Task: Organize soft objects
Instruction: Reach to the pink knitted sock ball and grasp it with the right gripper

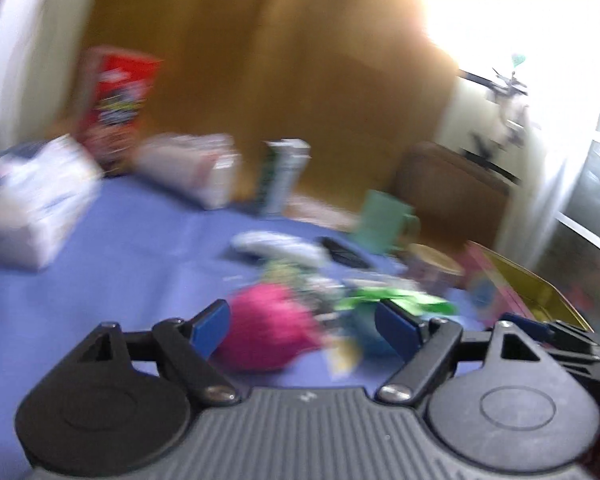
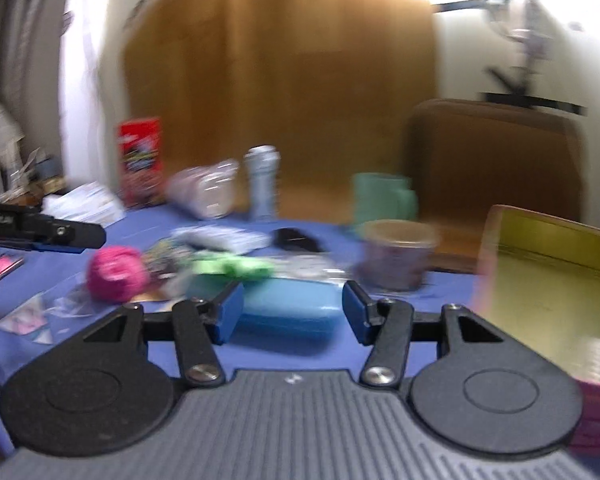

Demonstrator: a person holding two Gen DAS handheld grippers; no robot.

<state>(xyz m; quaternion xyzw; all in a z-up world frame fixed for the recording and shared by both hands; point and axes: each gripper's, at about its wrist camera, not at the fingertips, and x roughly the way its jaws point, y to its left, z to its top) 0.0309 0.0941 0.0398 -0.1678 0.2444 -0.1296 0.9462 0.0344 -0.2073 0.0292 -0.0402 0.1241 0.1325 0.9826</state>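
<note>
Both views are blurred by motion. A pink fuzzy ball (image 1: 270,326) lies on the blue tablecloth (image 1: 100,272) just ahead of my left gripper (image 1: 304,326), which is open and empty. The ball shows left of centre in the right wrist view (image 2: 116,274). A green soft item (image 2: 230,267) lies behind a blue case (image 2: 286,310). My right gripper (image 2: 292,314) is open and empty, with the blue case just ahead of its fingers. The left gripper (image 2: 66,236) shows at the left edge of that view.
An open tin with a gold inside (image 2: 548,284) stands at the right. A clear tub (image 2: 398,254), a green mug (image 2: 382,198), a red box (image 2: 140,160), a white bottle (image 2: 262,182) and packets (image 2: 204,192) stand behind. Cardboard (image 2: 284,80) backs the table.
</note>
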